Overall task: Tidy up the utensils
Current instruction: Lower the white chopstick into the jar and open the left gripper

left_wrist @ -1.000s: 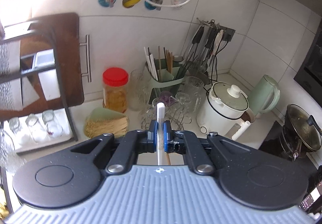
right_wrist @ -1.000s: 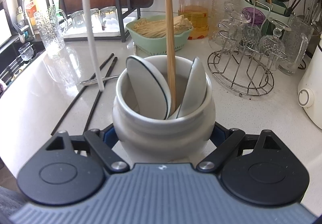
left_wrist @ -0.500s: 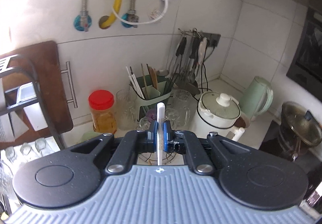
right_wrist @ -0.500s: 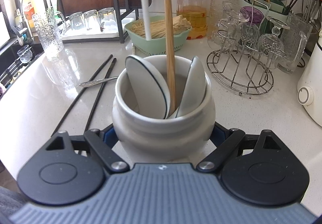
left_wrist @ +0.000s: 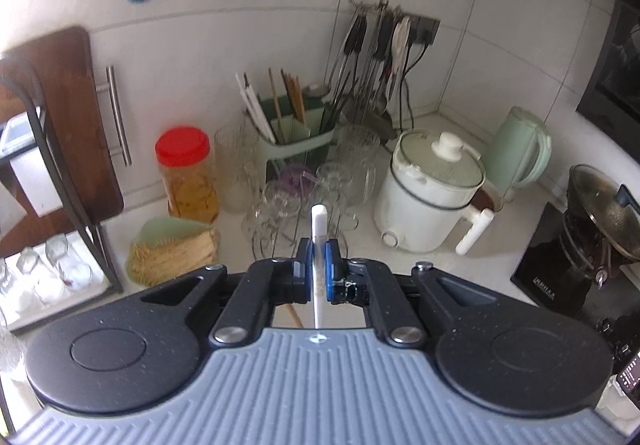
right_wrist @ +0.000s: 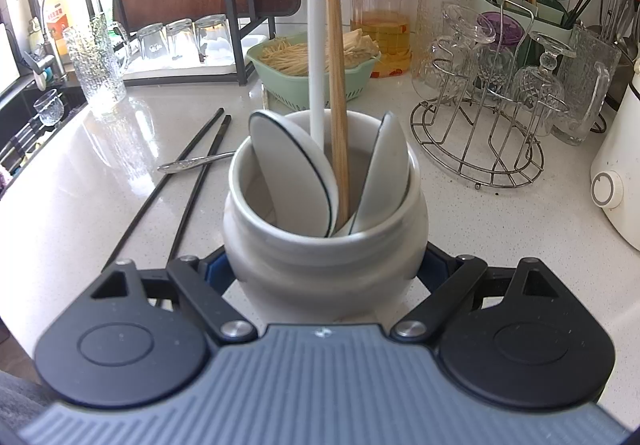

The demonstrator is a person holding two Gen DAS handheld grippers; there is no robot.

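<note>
Crowded jar mouth, open bench at the near left and right

In the white jar (right_wrist: 324, 245), two spoon bowls (right_wrist: 296, 173) and a wooden chopstick (right_wrist: 338, 93) leave only a gap at its left side. Left of it, black chopsticks (right_wrist: 192, 173) and a metal spoon (right_wrist: 192, 163) lie across the bench (right_wrist: 500, 245); behind stand a green basket (right_wrist: 308, 81) and wire glass rack (right_wrist: 484, 133).

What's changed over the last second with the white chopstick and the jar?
The white chopstick, clamped in the left gripper, swung in from the left and its tip now dips into the white jar beside the wooden chopstick. The right gripper keeps holding the jar; nothing else moved.
</note>
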